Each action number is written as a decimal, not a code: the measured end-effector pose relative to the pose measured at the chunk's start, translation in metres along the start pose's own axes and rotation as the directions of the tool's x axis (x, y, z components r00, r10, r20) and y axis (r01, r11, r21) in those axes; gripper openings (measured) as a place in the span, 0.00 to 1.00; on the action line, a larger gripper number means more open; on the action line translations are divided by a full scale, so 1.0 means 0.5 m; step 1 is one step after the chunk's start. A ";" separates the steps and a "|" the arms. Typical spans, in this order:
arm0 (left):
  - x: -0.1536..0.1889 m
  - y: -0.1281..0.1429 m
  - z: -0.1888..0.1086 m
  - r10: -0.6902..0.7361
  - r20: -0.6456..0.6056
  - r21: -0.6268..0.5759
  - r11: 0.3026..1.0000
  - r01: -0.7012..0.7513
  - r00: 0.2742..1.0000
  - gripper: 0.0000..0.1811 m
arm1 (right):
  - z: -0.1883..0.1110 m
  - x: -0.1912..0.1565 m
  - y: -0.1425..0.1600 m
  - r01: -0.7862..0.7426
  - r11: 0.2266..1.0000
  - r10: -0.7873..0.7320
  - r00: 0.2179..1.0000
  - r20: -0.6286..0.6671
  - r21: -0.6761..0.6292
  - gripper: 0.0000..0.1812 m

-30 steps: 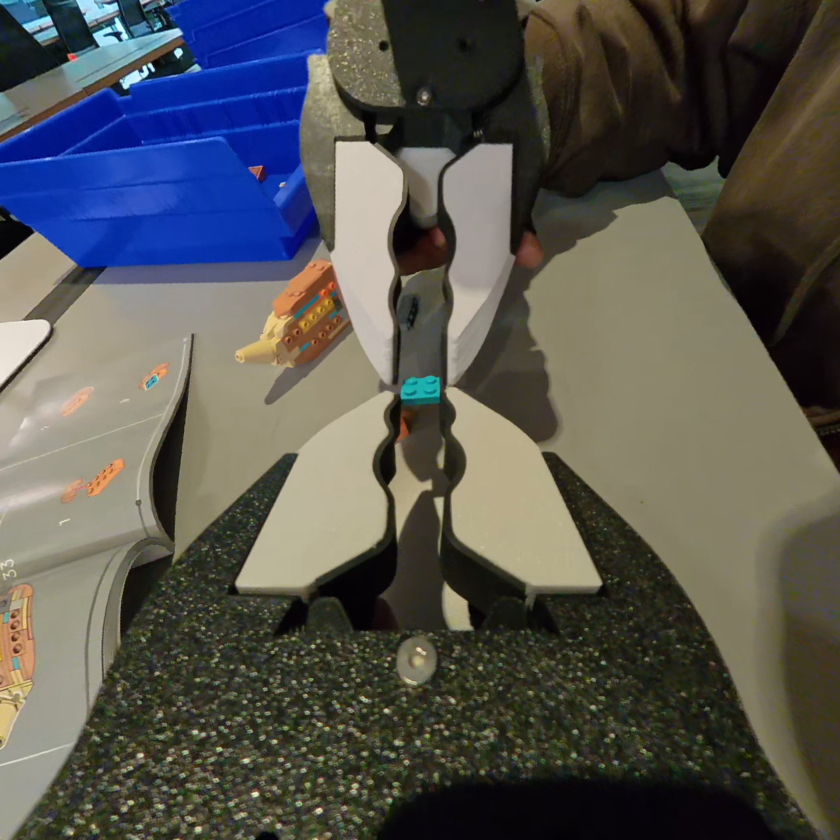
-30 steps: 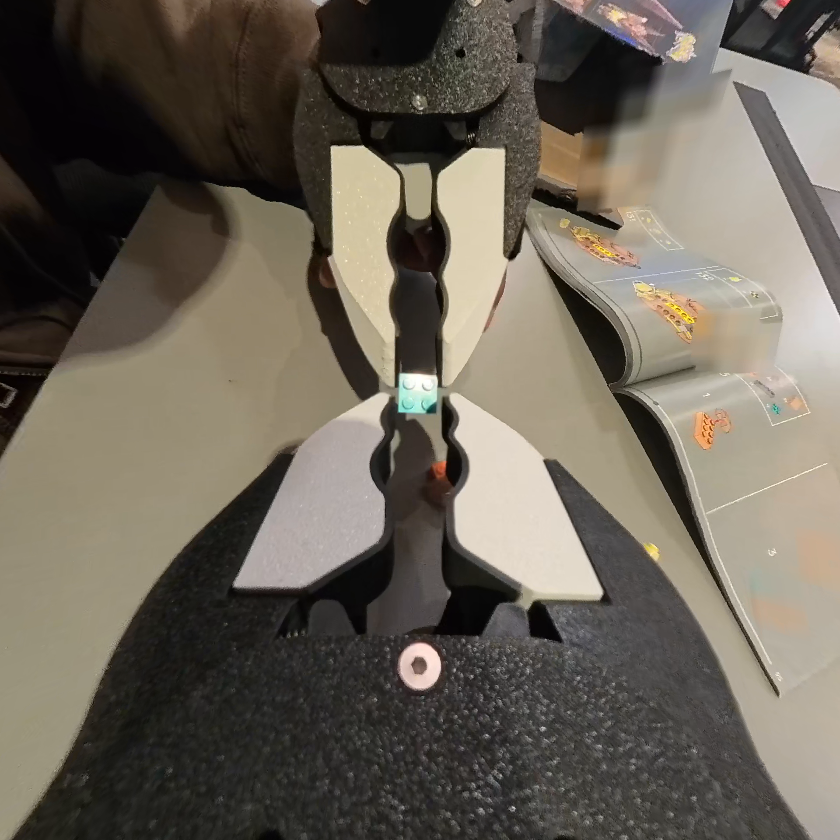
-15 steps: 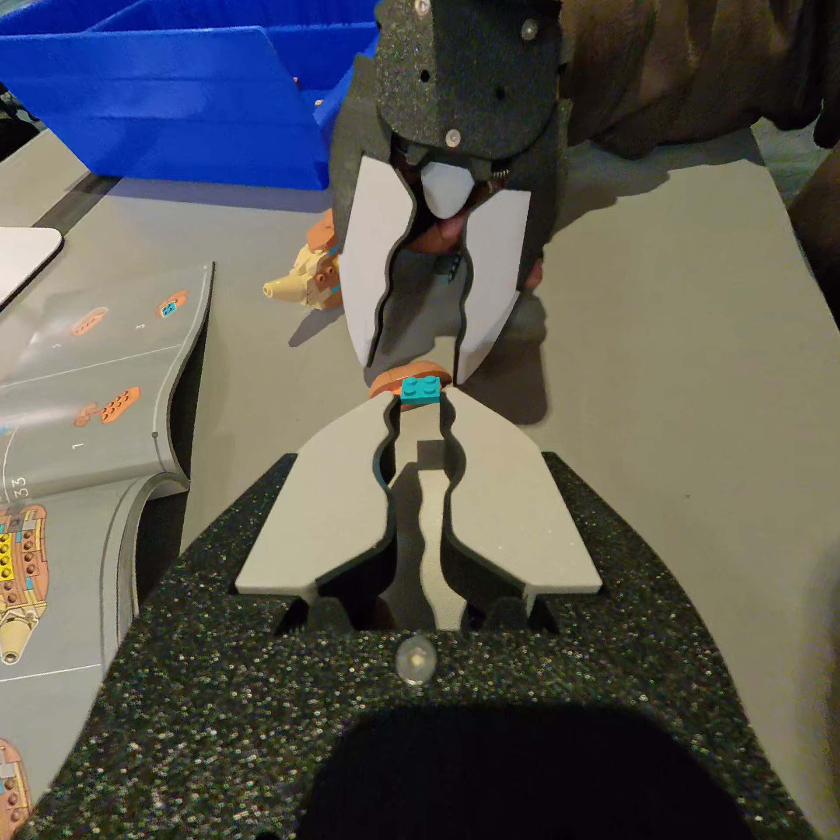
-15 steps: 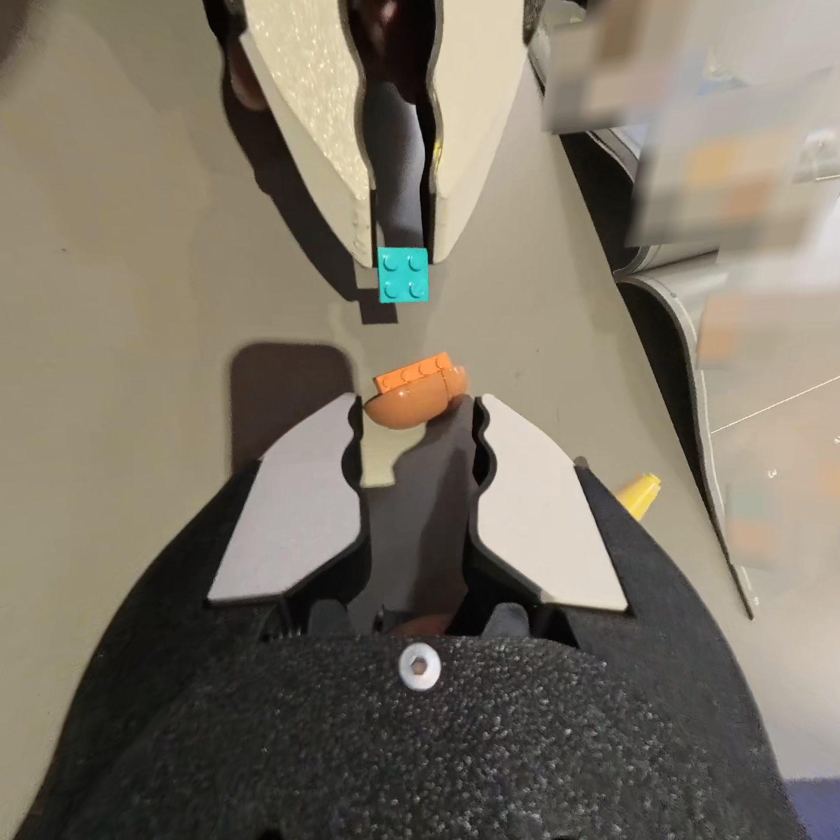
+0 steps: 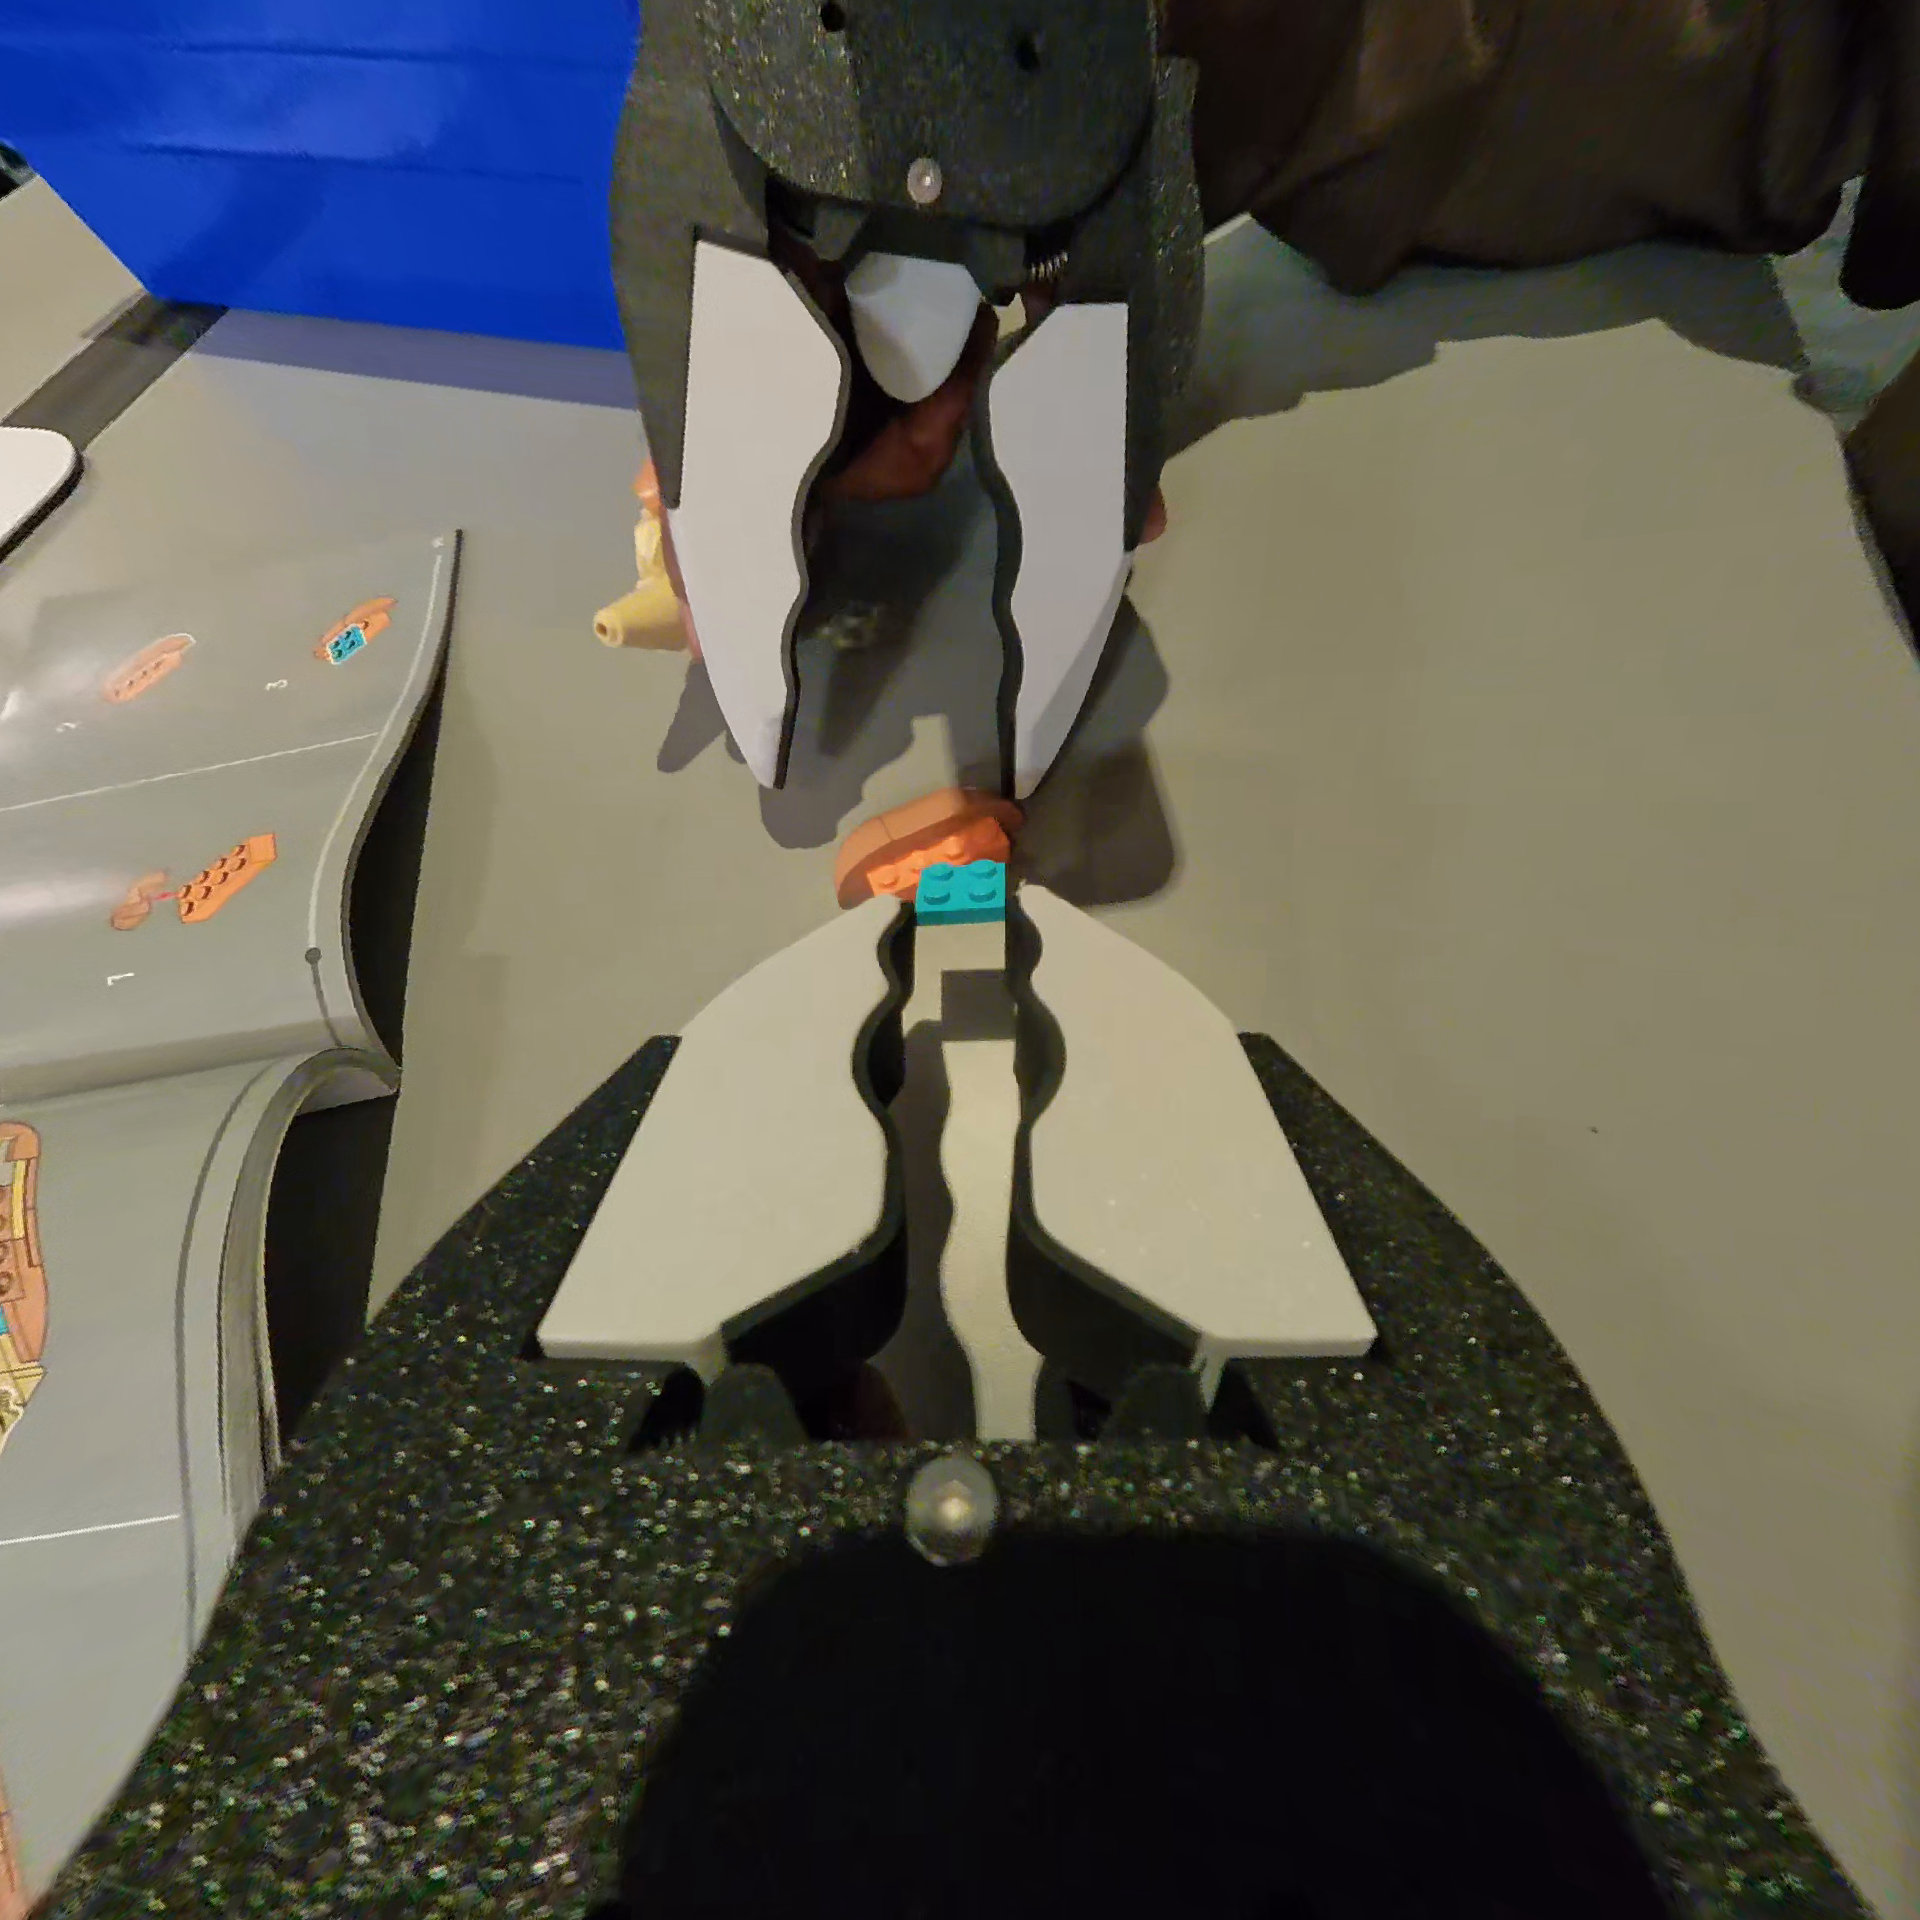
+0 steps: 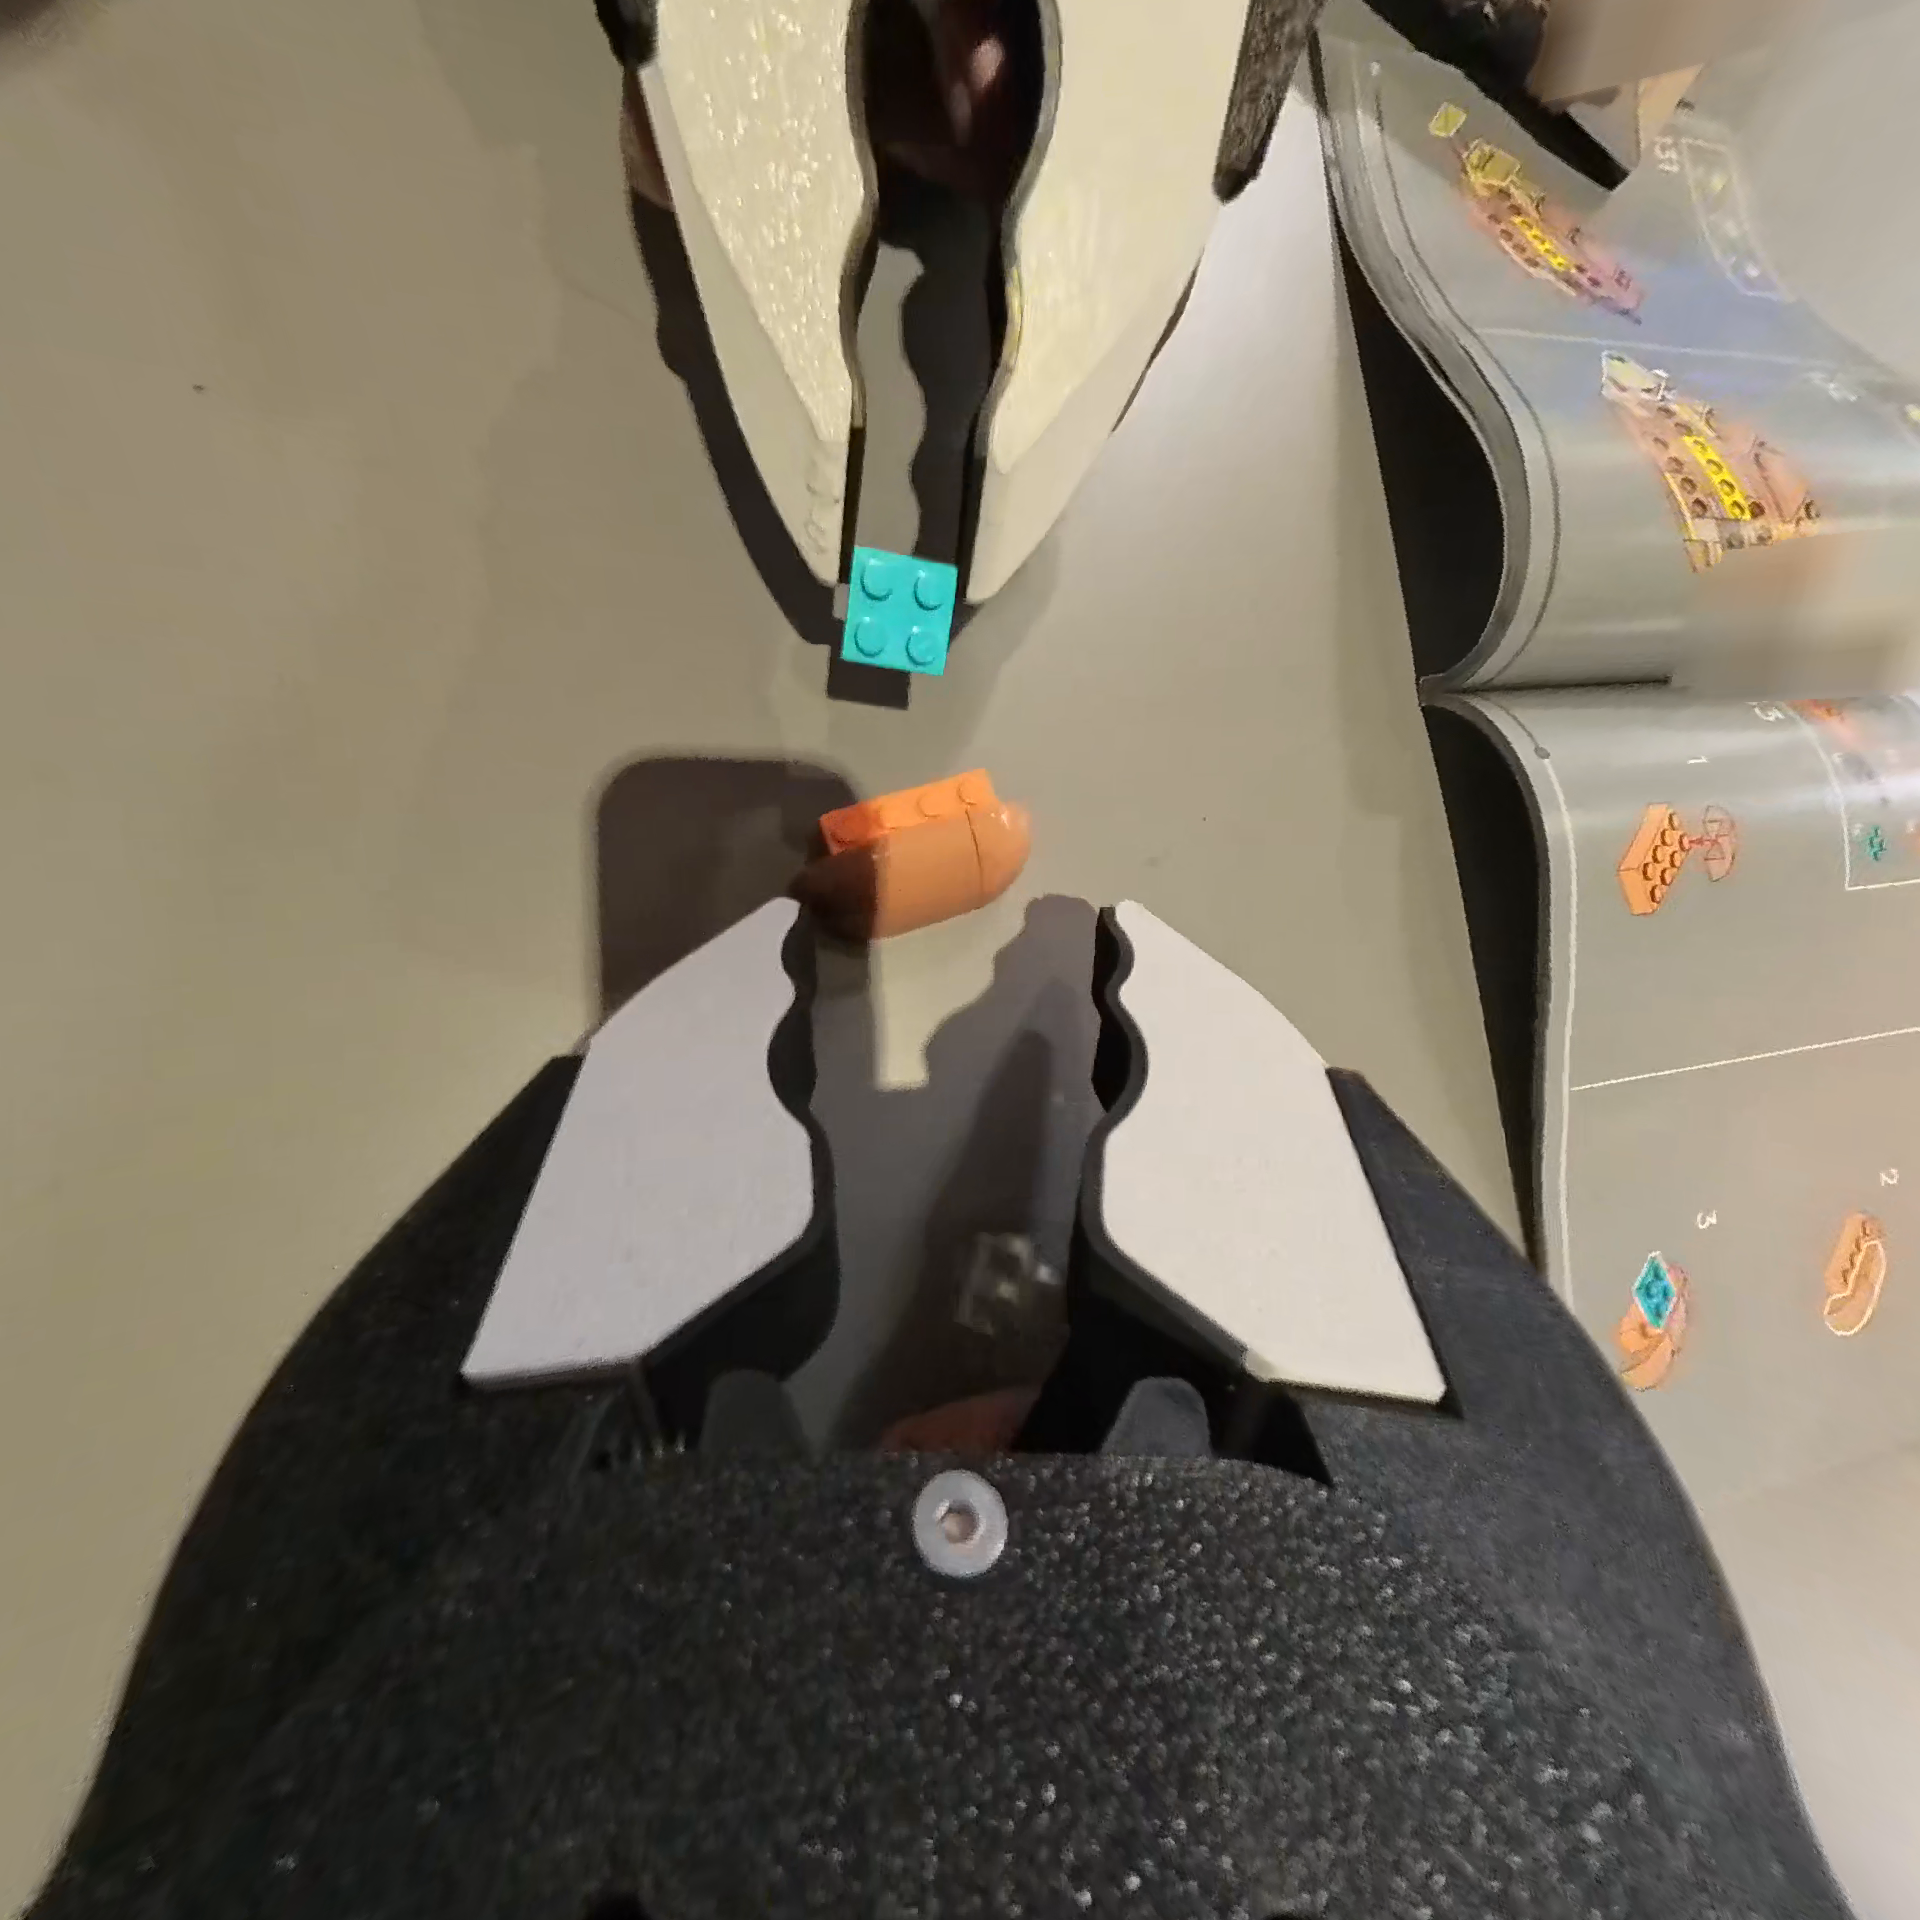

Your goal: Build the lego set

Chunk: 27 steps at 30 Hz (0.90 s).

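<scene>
Grey tabletop (image 5: 1455, 831). Teal 2x2 plate (image 5: 961, 894) pinched at tips of left gripper (image 5: 961, 914), just beside orange rounded piece (image 6: 925, 852) lying on table. Right gripper (image 6: 945, 925) spread wide, empty, near orange piece. Instruction booklet (image 6: 1662, 935) beside.

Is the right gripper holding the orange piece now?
No: the right gripper is open, and the orange piece lies on the table at its fingertips.
</scene>
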<state>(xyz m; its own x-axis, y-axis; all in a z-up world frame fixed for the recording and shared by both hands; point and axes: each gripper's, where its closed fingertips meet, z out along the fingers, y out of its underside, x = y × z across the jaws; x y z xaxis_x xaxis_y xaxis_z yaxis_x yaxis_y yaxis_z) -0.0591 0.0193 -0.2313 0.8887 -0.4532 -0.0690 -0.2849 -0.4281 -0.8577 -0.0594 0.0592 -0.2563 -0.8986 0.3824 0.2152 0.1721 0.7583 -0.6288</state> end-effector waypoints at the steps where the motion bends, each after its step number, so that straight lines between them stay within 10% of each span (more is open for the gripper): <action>1: -0.001 0.001 0.001 -0.003 0.004 -0.004 1.000 0.003 1.000 0.09 | 0.001 0.001 0.001 0.005 1.000 -0.005 1.000 0.011 -0.005 0.28; 27: -0.008 0.008 -0.007 -0.020 0.010 -0.022 1.000 0.020 1.000 0.09 | 0.011 -0.002 -0.014 -0.171 0.985 0.170 0.985 0.033 0.030 0.32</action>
<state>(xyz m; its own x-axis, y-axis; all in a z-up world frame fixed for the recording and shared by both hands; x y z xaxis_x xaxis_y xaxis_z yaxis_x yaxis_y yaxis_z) -0.0652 0.0166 -0.2325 0.8978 -0.4368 -0.0567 -0.2746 -0.4544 -0.8474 -0.0620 0.0507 -0.2563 -0.8692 0.4879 0.0801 0.3111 0.6656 -0.6784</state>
